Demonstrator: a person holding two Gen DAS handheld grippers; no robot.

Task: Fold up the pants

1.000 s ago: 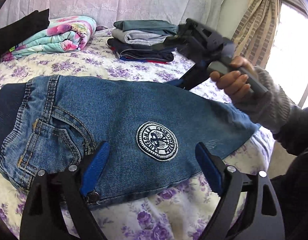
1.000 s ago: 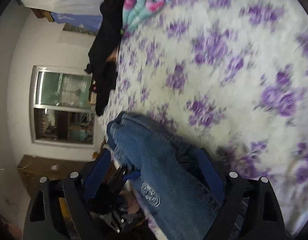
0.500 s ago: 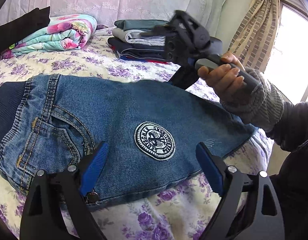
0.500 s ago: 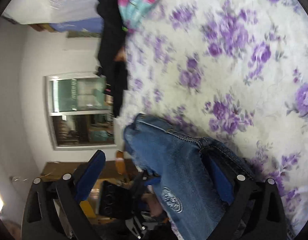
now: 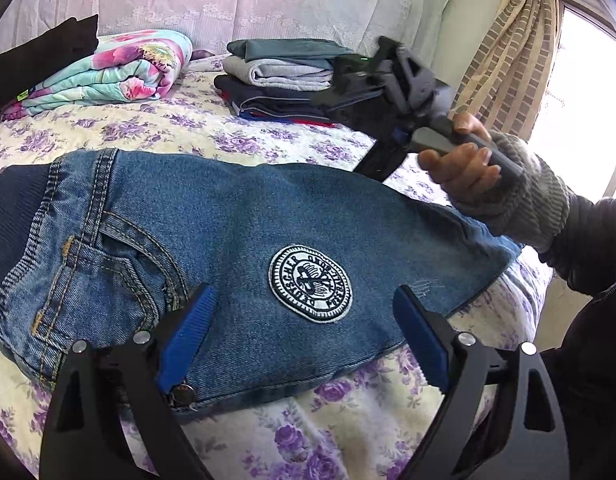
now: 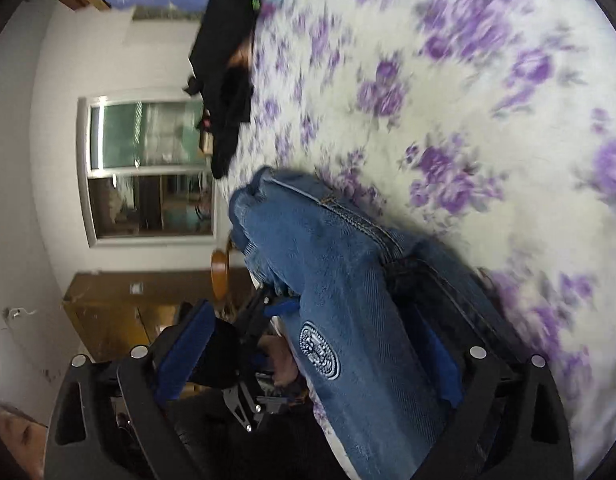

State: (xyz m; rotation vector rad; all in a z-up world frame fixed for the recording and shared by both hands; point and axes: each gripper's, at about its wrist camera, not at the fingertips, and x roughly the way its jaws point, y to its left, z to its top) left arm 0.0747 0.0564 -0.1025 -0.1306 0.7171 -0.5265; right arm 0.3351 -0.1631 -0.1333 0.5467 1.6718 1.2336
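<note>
Pants of faded blue denim [image 5: 236,240], small and already folded into a compact slab, lie flat on the bed's white quilt printed with purple flowers [image 5: 212,128], near its front edge. Their long axis runs side to side across the left wrist view: the dark ribbed waistband [image 5: 12,208] and stitched pocket [image 5: 88,280] at the left end, the folded leg edge at the right end, with a round black-and-white embroidered patch [image 5: 310,282] about midway along the near half. Taking that patch as the marker, the left gripper [image 5: 304,328] sits just on the near side of it, its blue-padded fingers [image 5: 188,332] spread wide, one over the pocket side and the other towards the leg end, the denim lying under them and nothing pinched. The right gripper [image 6: 308,360] is at the leg end, right of the patch; its jaws are closing slightly yet stand wide, and its own view shows denim passing between the pads without either visibly pressing it. From the left view, a hand in a grey knitted cuff [image 5: 463,160] carries that tool a little above the cloth. I judge the next fold would bring the leg end leftward over the patch, which suits the right gripper. Beyond the patch, well apart, sit a stack of folded grey and dark clothes [image 5: 280,76] and a rolled floral blanket [image 5: 108,72].
</note>
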